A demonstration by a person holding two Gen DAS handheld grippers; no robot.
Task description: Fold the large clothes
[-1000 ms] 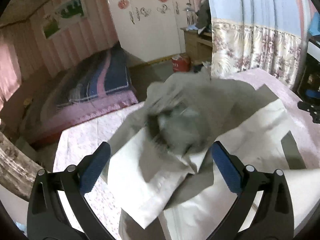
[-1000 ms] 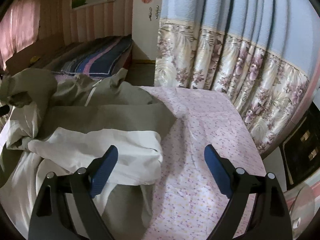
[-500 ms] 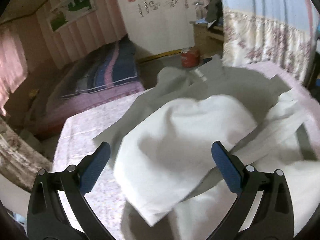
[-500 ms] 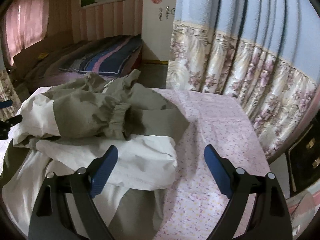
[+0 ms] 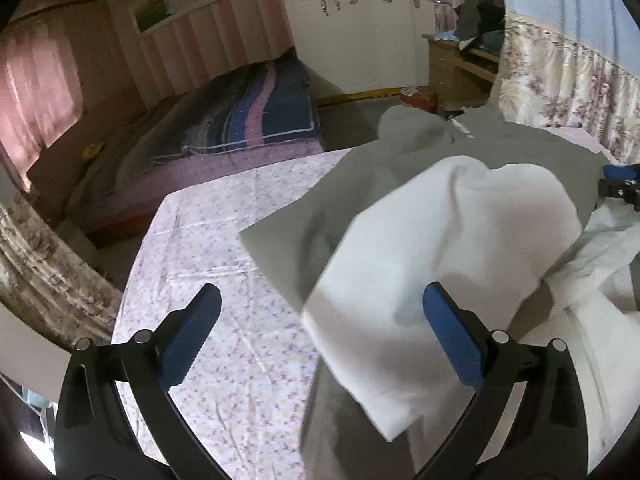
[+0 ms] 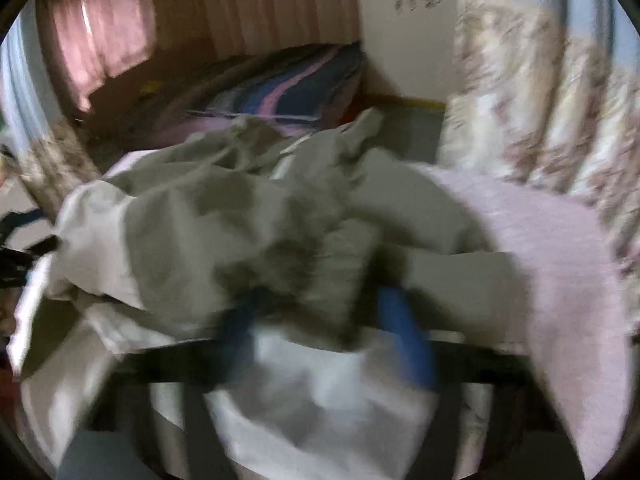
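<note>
A large grey and white jacket [image 5: 460,232] lies crumpled on a table spread with a pink flowered cloth [image 5: 224,240]. My left gripper [image 5: 322,296] hovers open over the jacket's left edge, one finger above the bare cloth, the other above the white sleeve, with nothing gripped. The right wrist view is blurred by motion. There my right gripper [image 6: 320,312] is closing, and the gathered grey cuff [image 6: 320,276] fills the gap between its blue pads [image 6: 404,332]. The right gripper [image 5: 620,184] also shows at the right edge of the left wrist view.
Beyond the table stands a bed with a striped blanket [image 5: 248,128]. A flowered curtain [image 5: 560,80] hangs to the right, with a wooden desk [image 5: 460,60] and a red container [image 5: 420,98] near a white wardrobe [image 5: 360,20]. Bare cloth [image 6: 560,260] lies right of the jacket.
My left gripper has moved down and left, so more bare cloth shows under it. My right gripper has moved forward over the jacket, and its jaws have narrowed around the grey cuff.
</note>
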